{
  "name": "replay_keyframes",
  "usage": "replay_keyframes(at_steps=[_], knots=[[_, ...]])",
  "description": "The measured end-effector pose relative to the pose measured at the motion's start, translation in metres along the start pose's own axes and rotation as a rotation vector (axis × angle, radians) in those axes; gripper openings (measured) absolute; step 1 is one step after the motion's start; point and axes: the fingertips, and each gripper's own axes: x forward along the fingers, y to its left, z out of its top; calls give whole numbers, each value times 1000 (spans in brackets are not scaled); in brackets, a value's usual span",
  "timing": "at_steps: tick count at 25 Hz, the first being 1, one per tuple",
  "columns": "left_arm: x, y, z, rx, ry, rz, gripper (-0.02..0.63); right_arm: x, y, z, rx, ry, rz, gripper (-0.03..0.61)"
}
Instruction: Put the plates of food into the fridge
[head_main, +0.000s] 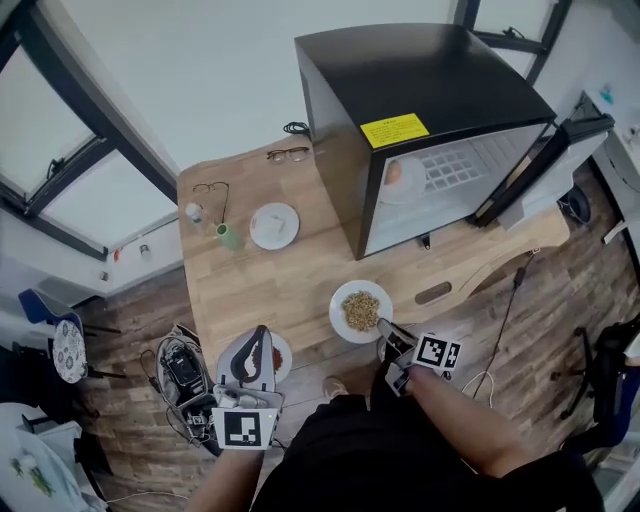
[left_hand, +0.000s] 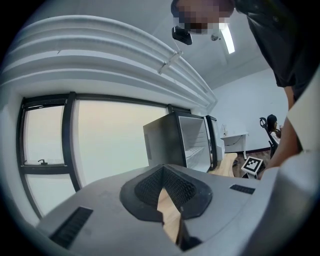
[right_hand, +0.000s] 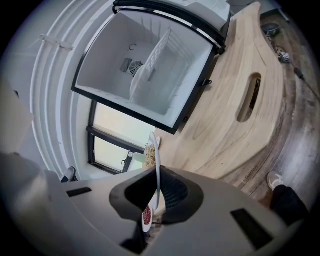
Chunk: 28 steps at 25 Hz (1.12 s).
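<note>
Wooden table: right tool clamps grain plate (rim only); left tool closed, empty.

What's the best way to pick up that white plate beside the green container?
Probably by its rim, on the edge nearest the person, coming in low and level from that side. The white plate lies flat and shallow with food in the middle, and the green container crowds its left edge.

Your right gripper has its dark ribbed jaws clamped on the rim of a thin white round plate of pale yellowish food, seen edge-on. Beyond it, the open black, white-lined fridge stands on the light wooden tabletop.
</note>
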Motion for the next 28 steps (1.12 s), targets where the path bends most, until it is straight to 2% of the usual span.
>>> replay_keyframes(at_steps=[4,10,21,24,28], knots=[[18,-11,11,-10,-19,-10,5,-13,3,26,6,-40,10,32],[47,-17,26,48,-56,-25,5,-34,4,55,9,-85,15,32],[93,-32,60,36,-135,-14,5,-72,12,132,17,-215,41,32],[105,-39,65,37,-144,-22,5,-77,19,155,-23,-249,80,32],[119,-43,74,32,-156,-20,5,-86,20,184,-32,-281,82,32]])
